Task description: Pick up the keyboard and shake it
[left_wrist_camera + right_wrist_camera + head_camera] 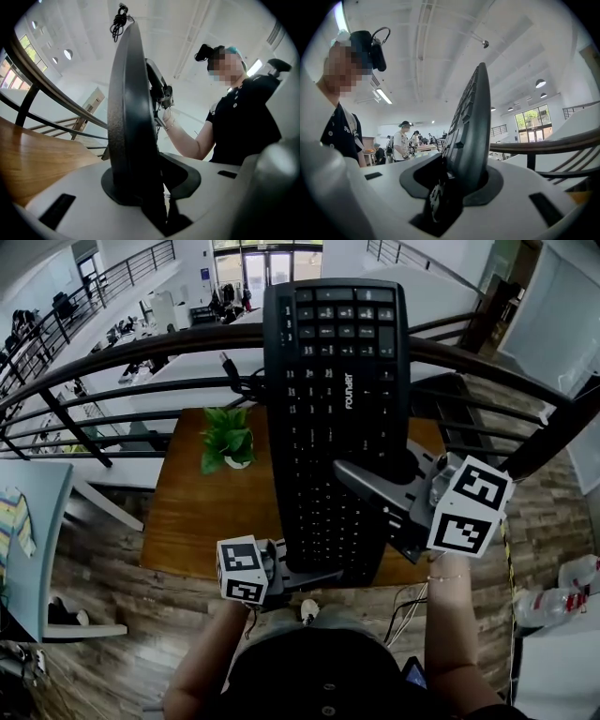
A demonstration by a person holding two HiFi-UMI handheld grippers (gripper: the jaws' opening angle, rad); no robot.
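Observation:
A black keyboard (337,399) hangs in the air above the wooden table (197,512), standing on end with its keys facing the head view. My left gripper (323,576) clamps its near short end from below. My right gripper (361,479) clamps its right long edge, one finger lying across the keys. In the left gripper view the keyboard (126,117) rises edge-on out of the left gripper (140,187), with its coiled cable (119,21) at the top. The right gripper view shows the keyboard (471,131) wedged in the right gripper (459,183).
A small potted plant (228,439) stands on the table's far left. A dark railing (141,357) runs just behind the table. Plastic bottles (553,601) lie on the floor at right, and a pale blue table (33,540) stands at left.

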